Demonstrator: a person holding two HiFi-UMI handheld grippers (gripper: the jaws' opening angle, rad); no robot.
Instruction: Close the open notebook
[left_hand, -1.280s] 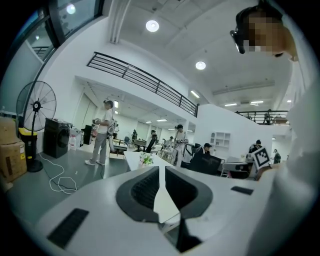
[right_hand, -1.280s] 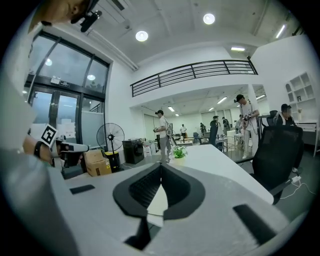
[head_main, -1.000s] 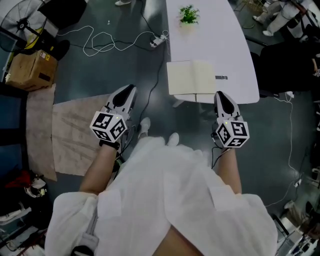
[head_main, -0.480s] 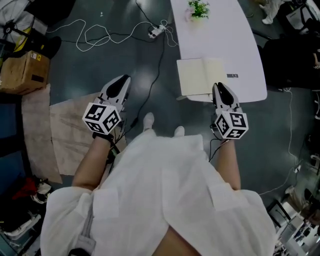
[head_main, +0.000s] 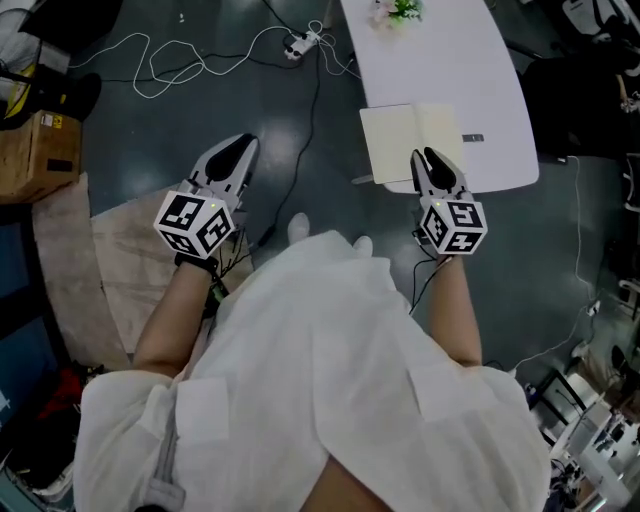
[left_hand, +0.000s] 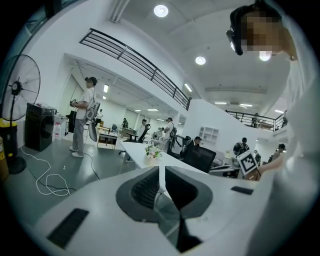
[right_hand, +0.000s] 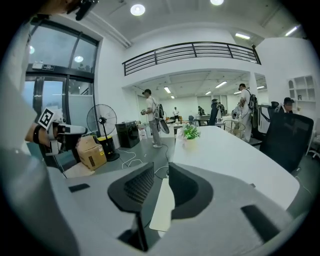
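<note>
The open notebook (head_main: 408, 140) lies flat with cream pages up, at the near edge of the white table (head_main: 450, 60). My right gripper (head_main: 432, 158) reaches over the notebook's near right corner. Its jaws are opening with nothing pressed between them. In the right gripper view the notebook's page (right_hand: 162, 200) shows through the gap of the right gripper (right_hand: 161, 172). My left gripper (head_main: 240, 145) hangs over the floor left of the table, apart from the notebook. In the left gripper view the left gripper (left_hand: 161, 172) has its jaws together and holds nothing.
A small potted plant (head_main: 398, 10) stands at the table's far end and a small dark item (head_main: 473, 138) lies right of the notebook. Cables (head_main: 190, 55) and a power strip (head_main: 295, 42) lie on the floor. A cardboard box (head_main: 40, 145) and a mat (head_main: 110, 260) sit at left.
Both grippers have moved forward towards the table. The right one now overlaps the notebook's near edge, and its jaws have parted a little.
</note>
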